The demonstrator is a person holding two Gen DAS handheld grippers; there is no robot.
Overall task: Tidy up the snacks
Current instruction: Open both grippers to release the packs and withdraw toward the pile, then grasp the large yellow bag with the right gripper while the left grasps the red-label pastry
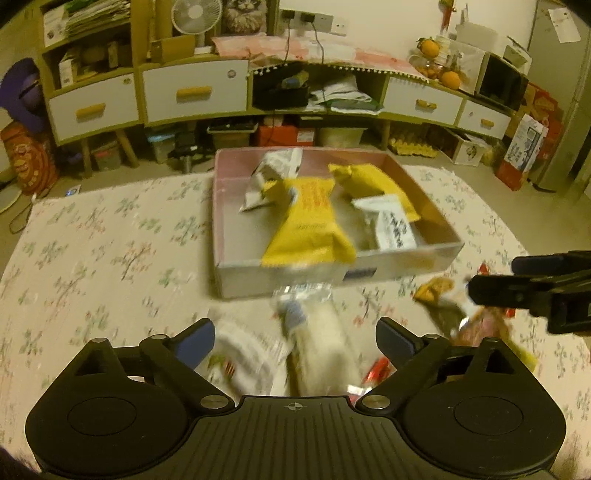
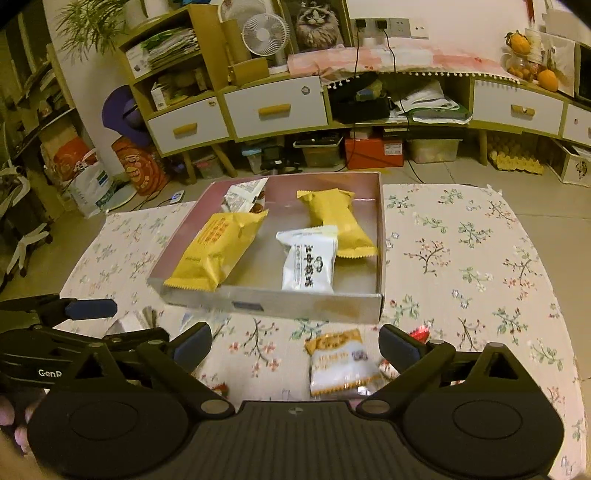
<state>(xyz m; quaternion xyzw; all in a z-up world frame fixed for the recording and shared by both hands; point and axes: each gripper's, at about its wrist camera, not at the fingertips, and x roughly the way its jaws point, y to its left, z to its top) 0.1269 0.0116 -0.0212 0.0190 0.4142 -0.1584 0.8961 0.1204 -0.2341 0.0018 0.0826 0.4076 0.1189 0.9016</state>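
- A floral tablecloth (image 2: 461,258) covers the table; behind it stands a low cabinet with white drawers (image 2: 275,109), a desk fan (image 2: 265,34) on top.
- A shallow cardboard box (image 2: 314,304) holds two yellow snack packets (image 2: 216,251) and a white one (image 2: 308,264).
- More snacks lie loose in front of the box, among them an orange-and-white packet (image 2: 341,363).
- The left gripper (image 1: 295,338) and the right gripper (image 2: 295,345) both stand spread, pinching nothing.

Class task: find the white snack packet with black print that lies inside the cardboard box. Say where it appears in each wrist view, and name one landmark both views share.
Left wrist view: white packet right of centre, at the box's near right corner.
Right wrist view: white packet at centre, against the box's near wall.
Shared landmark: the white desk fan on the shelf unit.
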